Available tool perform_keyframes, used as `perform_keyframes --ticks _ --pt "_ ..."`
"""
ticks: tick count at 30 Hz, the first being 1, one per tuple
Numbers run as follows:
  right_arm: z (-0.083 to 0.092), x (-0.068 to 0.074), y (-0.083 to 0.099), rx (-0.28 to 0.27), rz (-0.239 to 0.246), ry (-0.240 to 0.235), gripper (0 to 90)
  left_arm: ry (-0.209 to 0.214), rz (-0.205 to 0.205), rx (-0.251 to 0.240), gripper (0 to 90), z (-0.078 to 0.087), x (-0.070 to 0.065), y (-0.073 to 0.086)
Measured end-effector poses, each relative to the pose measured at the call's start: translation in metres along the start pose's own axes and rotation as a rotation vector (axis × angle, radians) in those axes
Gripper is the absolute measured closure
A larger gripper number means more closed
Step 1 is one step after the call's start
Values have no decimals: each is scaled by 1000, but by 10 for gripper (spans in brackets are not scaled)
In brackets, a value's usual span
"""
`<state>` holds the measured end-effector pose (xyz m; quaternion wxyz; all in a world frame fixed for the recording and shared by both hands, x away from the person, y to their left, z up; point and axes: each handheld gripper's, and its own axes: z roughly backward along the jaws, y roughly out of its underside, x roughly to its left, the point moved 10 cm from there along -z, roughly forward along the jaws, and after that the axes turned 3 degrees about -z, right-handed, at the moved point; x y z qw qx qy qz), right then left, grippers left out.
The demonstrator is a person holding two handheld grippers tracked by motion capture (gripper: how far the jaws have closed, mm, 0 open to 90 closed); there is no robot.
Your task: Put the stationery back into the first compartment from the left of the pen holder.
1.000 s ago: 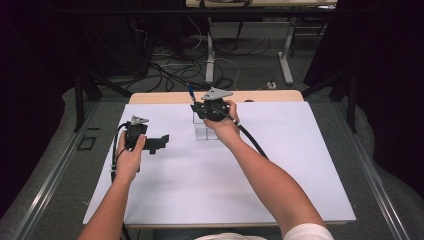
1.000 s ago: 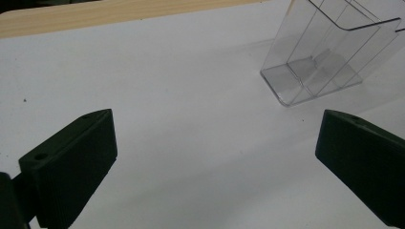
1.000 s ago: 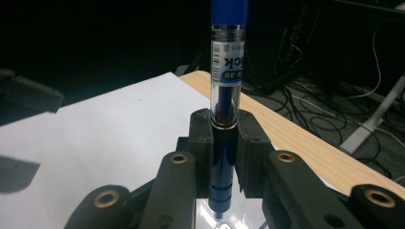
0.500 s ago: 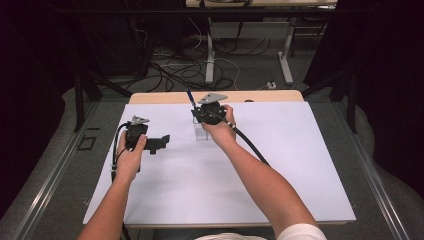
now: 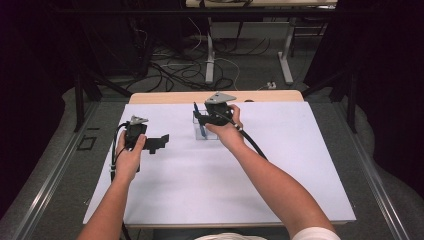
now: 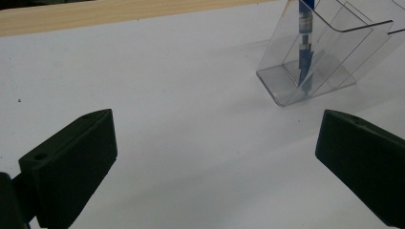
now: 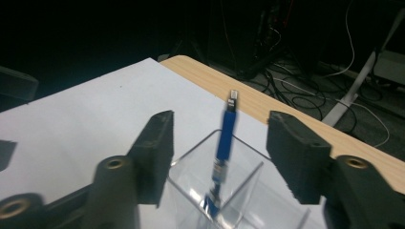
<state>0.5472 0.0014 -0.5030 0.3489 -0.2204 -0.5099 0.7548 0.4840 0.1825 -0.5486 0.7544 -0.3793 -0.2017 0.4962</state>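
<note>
A blue pen [image 5: 198, 119] stands tilted in a clear plastic holder [image 5: 206, 133] near the table's far edge. My right gripper [image 5: 201, 120] hovers just over the holder. Its jaws have just been opening. In the right gripper view the pen [image 7: 225, 138] rises between the spread pads [image 7: 157, 143] of the right gripper [image 7: 224, 143] without touching them, its tip down in the holder [image 7: 248, 183]. My left gripper [image 5: 161, 142] rests on the white sheet to the left, open with nothing between its jaws [image 6: 215, 157]. It faces the holder [image 6: 329, 62] and the pen [image 6: 304, 47].
A white sheet [image 5: 200, 190] covers the table, with a wooden strip [image 5: 170, 97] bare along the far edge. Beyond it the floor holds cables and desk legs [image 5: 210, 55]. Cables trail from both grippers along the forearms.
The right gripper's jaws opened and let go of the pen, which now stands in the holder. The right hand shifted slightly. The left hand stayed still.
</note>
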Motion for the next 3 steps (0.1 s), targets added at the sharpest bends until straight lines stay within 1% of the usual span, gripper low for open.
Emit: perform_keyframes --ticks 1,2,3 --pt "5 -1 0 -6 -16 -3 360 0 1 -1 1 0 1 0" --pt "11 -1 1 11 -24 -9 332 1 4 -5 1 1 1 -1" --pt "17 -2 2 14 -29 -7 297 2 6 -7 1 1 1 -1"
